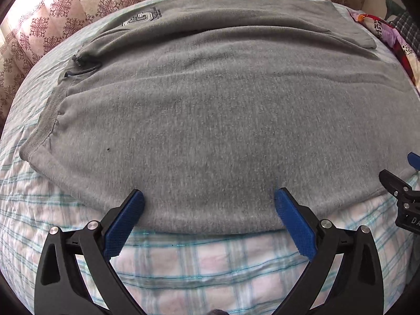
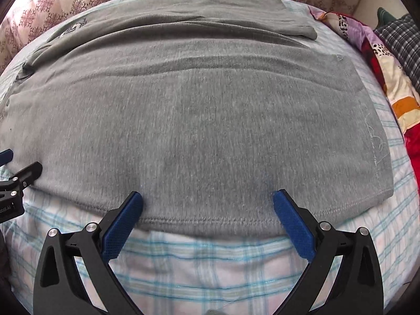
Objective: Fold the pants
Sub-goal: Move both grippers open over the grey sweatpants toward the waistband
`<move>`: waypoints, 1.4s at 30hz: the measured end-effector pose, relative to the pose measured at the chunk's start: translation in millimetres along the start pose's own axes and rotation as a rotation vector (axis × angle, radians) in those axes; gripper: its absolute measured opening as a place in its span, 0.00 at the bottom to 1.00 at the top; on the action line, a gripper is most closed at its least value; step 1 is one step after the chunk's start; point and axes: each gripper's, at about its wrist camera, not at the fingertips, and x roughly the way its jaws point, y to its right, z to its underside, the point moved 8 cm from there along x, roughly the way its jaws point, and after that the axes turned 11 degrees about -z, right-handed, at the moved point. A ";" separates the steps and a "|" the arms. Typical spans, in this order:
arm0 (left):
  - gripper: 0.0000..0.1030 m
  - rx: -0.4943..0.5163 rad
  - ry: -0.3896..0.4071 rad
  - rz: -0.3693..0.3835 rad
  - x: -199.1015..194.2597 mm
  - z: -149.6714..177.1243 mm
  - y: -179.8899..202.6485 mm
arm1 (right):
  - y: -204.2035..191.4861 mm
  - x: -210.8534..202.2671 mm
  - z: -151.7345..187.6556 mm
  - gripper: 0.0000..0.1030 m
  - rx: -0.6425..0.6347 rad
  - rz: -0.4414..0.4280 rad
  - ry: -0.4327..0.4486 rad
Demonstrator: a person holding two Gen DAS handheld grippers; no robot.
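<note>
Left wrist camera sat low and close behind its spread fingers (image 1: 134, 210), faced across the bed at the waistband half of the grey pants (image 1: 210, 110), curtain (image 1: 52, 8) beyond. Right wrist camera looked the same way from just beside it, over the hem half (image 2: 367, 131). Both views shared the pants' middle, and each caught the other gripper at its frame edge.

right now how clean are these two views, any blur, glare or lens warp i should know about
Left wrist view: strong fisheye bulge, the grey knit pants and pale plaid bedsheet bow outward, dark corners, washed-out glare on the patterned curtain. Right wrist view: same warp, even soft light, fabric slightly smeared near the open right gripper; the left gripper is open too.
</note>
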 end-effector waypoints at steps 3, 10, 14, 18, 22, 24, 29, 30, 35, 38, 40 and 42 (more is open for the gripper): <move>0.98 -0.008 0.005 0.011 -1.4 3.0 -0.9 | -4.5 -1.9 6.0 0.95 0.007 -0.028 -0.027; 0.98 -0.002 -0.012 0.033 -4.3 -2.7 -4.6 | 2.0 -14.1 -0.3 0.95 0.027 -0.103 -0.042; 0.98 0.011 0.026 0.040 -15.1 -22.0 -4.4 | 23.1 -23.8 -23.6 0.95 0.019 -0.024 0.031; 0.98 0.003 0.067 0.025 -18.1 -45.2 -8.0 | 58.0 -18.9 -51.9 0.95 0.045 0.067 0.079; 0.98 -0.010 0.066 -0.010 -0.5 -67.9 -16.7 | 94.3 -13.6 -71.7 0.95 0.078 0.105 0.110; 0.98 -0.028 0.034 -0.010 12.5 -69.3 -19.5 | 115.0 -8.2 -81.2 0.95 0.095 0.122 0.108; 0.98 -0.034 0.022 -0.013 28.8 -59.0 -22.2 | 146.2 5.4 -70.6 0.95 0.142 0.081 0.085; 0.98 -0.031 0.026 -0.015 28.7 -58.3 -22.0 | 146.7 5.4 -69.5 0.95 0.135 0.078 0.090; 0.98 -0.027 0.005 0.012 28.7 -65.6 -24.5 | 144.7 5.4 -71.6 0.95 0.128 0.096 0.074; 0.98 -0.031 0.027 0.024 21.3 -77.7 -31.7 | 139.1 -2.2 -72.7 0.95 0.113 0.115 0.081; 0.98 -0.037 0.045 0.024 16.5 -85.7 -37.1 | 129.1 -9.3 -78.4 0.95 0.095 0.107 0.108; 0.98 -0.046 0.060 0.028 14.4 -100.7 -46.4 | 115.6 -12.9 -85.4 0.95 0.080 0.091 0.127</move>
